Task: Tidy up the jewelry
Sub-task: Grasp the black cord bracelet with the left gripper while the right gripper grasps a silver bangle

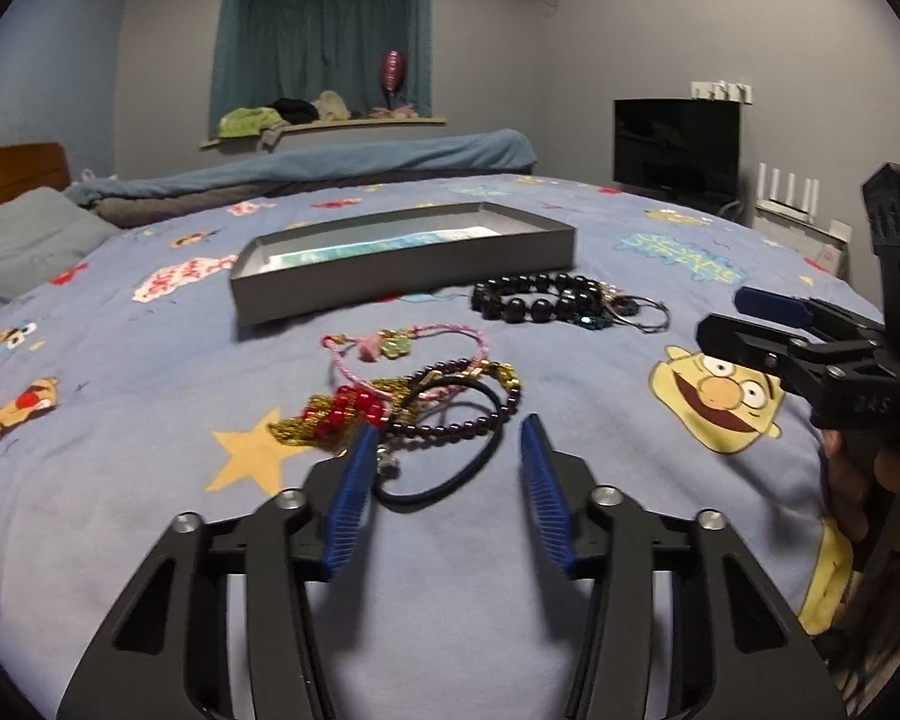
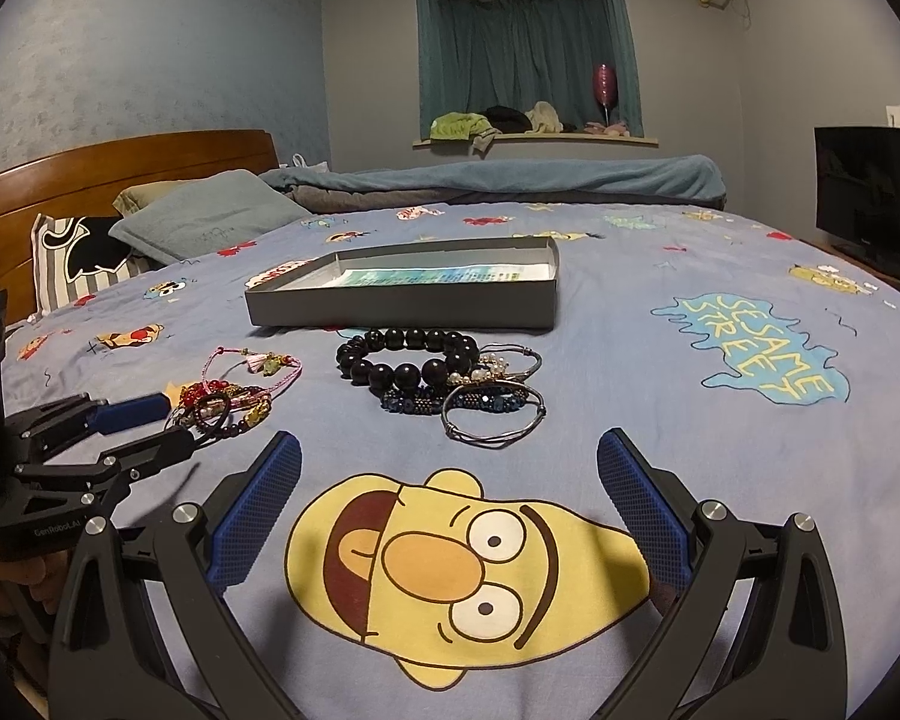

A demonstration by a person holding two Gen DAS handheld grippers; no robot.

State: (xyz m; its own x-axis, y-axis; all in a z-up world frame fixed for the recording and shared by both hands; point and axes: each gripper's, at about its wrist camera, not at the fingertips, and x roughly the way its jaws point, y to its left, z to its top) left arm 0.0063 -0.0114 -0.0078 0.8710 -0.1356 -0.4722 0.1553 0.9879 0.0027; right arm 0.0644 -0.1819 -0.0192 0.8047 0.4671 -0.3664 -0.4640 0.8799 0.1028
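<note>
A shallow grey box (image 1: 402, 267) (image 2: 402, 300) lies open on the bed. In front of it are two jewelry heaps. The left heap holds a pink cord bracelet (image 1: 408, 342), red beads (image 1: 354, 408), a dark purple bead bracelet (image 1: 474, 414) and a black hair tie (image 1: 450, 474); it also shows in the right wrist view (image 2: 228, 402). The right heap holds a big black bead bracelet (image 1: 528, 300) (image 2: 408, 357) and thin bangles (image 2: 492, 420). My left gripper (image 1: 447, 438) is open, its fingers straddling the near edge of the left heap. My right gripper (image 2: 450, 450) is open and empty, short of the right heap.
The bed has a blue cartoon-print sheet (image 2: 750, 354). Pillows (image 2: 204, 222) and a wooden headboard (image 2: 120, 168) are at the left. A rolled blue duvet (image 2: 510, 177) lies behind the box. A dark TV (image 1: 675, 144) stands at the right.
</note>
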